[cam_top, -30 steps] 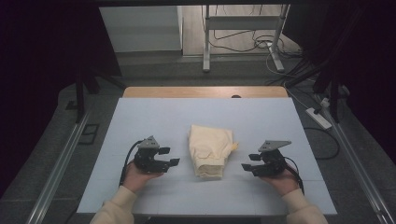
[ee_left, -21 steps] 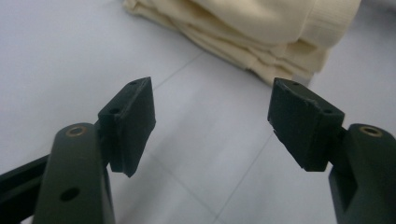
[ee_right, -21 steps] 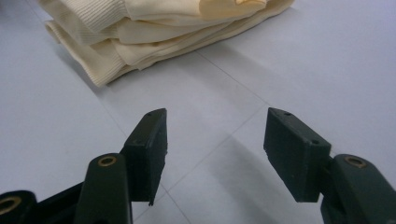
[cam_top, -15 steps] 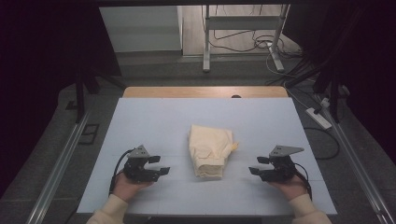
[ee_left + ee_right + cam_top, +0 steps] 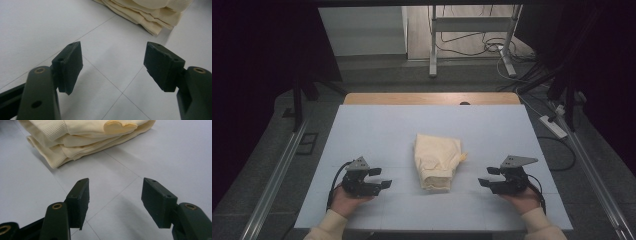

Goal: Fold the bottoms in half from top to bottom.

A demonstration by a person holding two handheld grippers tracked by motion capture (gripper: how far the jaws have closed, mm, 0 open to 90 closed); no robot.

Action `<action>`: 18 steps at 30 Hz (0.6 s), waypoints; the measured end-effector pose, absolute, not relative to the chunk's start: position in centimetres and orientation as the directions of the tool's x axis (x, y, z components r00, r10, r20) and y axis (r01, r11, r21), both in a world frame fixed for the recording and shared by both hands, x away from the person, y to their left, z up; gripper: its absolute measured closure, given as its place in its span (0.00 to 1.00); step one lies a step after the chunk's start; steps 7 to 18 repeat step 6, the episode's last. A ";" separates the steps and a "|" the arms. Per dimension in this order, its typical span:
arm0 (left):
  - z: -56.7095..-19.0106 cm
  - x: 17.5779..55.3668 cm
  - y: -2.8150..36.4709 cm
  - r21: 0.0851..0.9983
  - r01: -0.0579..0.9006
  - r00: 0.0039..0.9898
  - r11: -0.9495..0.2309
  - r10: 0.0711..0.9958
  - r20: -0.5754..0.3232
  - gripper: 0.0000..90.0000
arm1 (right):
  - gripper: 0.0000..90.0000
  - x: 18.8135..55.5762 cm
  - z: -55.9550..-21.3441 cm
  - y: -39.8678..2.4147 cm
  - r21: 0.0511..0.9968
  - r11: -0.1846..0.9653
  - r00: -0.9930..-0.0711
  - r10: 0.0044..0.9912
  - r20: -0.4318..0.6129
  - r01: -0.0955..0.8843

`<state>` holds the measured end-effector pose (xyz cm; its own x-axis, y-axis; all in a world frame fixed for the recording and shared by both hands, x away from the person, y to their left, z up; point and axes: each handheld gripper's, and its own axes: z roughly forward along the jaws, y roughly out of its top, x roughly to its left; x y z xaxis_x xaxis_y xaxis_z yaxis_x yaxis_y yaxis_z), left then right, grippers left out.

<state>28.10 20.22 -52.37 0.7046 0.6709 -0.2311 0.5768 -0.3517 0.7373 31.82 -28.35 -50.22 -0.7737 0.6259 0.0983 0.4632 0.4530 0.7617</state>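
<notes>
While lying mid-tabletop, soft ribbed cream garment staying folded; left tongs and right tongs gaping empty, having drawn back toward near edge, right just opening.

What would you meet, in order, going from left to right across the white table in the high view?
Left tongs → folded cream garment → right tongs, all over the white table.

My high view looks forward and down on the whole table from above my side. Each gripper view sits low, just above the tabletop, looking along its own jaws. All three share the folded cream garment at the table's middle
</notes>
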 end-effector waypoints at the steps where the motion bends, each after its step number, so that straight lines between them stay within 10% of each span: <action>1: -52.4 28.1 20.2 0.738 0.578 0.704 -0.350 0.671 -0.233 0.34 | 0.44 31.8 -50.2 -28.3 0.762 0.454 -0.775 0.624 0.099 0.462; 18: -52.4 28.1 20.3 0.738 0.578 0.702 -0.348 0.673 -0.232 0.33 | 0.43 31.8 -50.2 -28.4 0.764 0.456 -0.777 0.622 0.094 0.457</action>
